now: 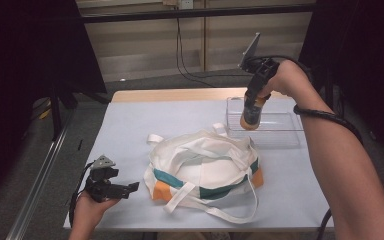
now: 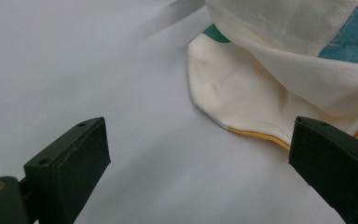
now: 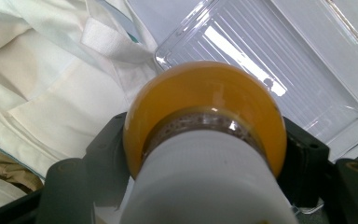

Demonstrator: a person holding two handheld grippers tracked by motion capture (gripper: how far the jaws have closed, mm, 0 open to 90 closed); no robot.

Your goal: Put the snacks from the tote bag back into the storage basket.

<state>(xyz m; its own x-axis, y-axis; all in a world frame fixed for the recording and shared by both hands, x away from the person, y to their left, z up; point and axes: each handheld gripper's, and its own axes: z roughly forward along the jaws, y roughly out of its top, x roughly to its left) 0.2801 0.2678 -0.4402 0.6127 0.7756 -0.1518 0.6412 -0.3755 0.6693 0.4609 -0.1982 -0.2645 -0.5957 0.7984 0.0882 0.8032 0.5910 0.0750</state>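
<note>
Bottle (image 1: 252, 112): amber, white cap, clamped in right gripper (image 1: 254, 107), held above clear tray (image 1: 280, 134) at far right; not yet set down. Bag (image 1: 205, 167): mid-table, slack. Left gripper (image 1: 130, 188): jaws apart, idle near bag's left edge.

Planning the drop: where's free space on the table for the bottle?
The clear tray under the right gripper and its amber bottle lies bare. Bare cloth spans the far-left, and the left edge by the left gripper. The bag crowds the centre.

Soft overhead light, dim surroundings
</note>
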